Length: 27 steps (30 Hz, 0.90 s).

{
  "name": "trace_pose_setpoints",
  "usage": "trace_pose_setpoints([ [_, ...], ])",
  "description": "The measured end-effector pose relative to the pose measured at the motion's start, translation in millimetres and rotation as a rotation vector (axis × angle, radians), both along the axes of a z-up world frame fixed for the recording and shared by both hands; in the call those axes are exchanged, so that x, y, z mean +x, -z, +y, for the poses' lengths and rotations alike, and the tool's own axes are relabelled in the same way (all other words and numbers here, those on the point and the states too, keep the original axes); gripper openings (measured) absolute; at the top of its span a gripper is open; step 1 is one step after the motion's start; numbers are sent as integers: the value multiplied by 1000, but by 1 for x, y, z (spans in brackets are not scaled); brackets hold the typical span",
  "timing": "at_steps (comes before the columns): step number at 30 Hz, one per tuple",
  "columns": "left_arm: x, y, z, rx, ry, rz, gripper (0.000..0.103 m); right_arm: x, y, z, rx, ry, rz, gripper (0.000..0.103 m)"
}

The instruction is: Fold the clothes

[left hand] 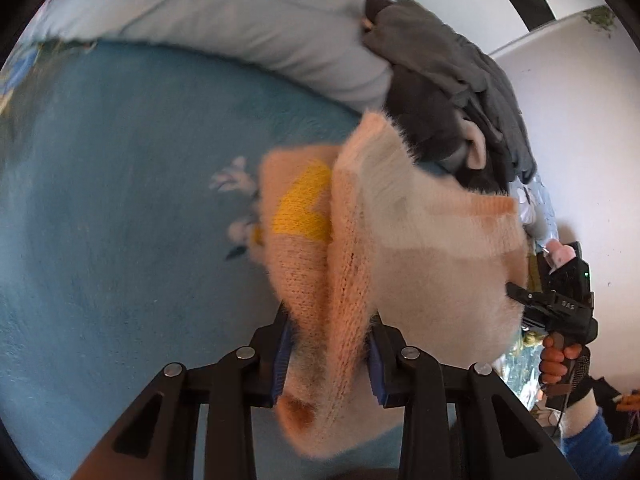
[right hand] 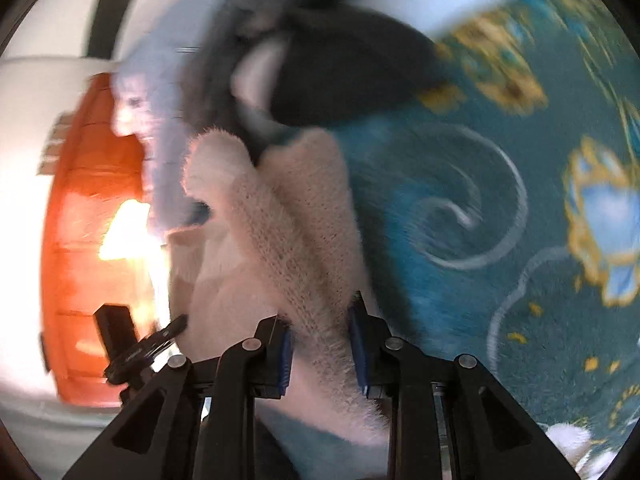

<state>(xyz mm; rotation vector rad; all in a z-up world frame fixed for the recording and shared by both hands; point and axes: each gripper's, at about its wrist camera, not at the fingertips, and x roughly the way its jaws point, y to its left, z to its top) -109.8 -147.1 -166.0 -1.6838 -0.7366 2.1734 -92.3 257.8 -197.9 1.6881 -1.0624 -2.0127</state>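
sweater lifted by both grippers, fold barely begun

the fuzzy peach sweater (left hand: 360, 240) was off the bed, hanging bunched between the two grippers. the left gripper (left hand: 330, 356) was clenched on a thick wad of knit, blue pads pressing in on both sides. the right gripper (right hand: 320, 352) was likewise clamped on a fuzzy edge of the same sweater (right hand: 280, 240), fabric pinched between its fingers (right hand: 285, 354). in the left wrist view the right gripper (left hand: 520, 296) showed at the far side of the garment, held in a person's hand (left hand: 560, 360), its tips buried in fuzz.

the sweater looked crumpled, not flat: one layer flopped over another, with a yellow patch (left hand: 304, 208) showing on the under layer. no clean crease was visible. it hung above the blue bedspread (left hand: 120, 220), which looked bare beneath it apart from a printed pattern.

a pile of dark grey clothes (left hand: 448, 80) sat heaped further back beside a pale pillow (left hand: 260, 28), unfolded. no folded stack was visible in either view.

judgement: early in the task. this sweater would need spreading flat or a proper fold-over, then setting down; the dark pile appeared untouched. the right wrist view was heavily blurred, so details there were uncertain.
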Motion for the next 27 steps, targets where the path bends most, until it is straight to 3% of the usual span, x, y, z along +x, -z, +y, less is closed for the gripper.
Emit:
trace_pose_setpoints([
  [2,-2,6,-7,45,-31,-18,36,3,6,4,-36,27,4,26],
  [5,2,4,-3,17,-7,-19,38,3,3,1,-10,6,13,26],
  [11,3,-1,-15,61,-27,-24,41,9,-8,-6,72,-62,24,31],
  [18,-2,-44,-14,-80,36,108,44,6,-52,-9,291,-137,156,36],
  [20,-15,-48,-8,-92,52,128,52,-4,-59,-13,297,-140,189,38],
  [27,-52,-34,34,-208,166,150,50,-45,-57,-42,323,-202,248,40],
])
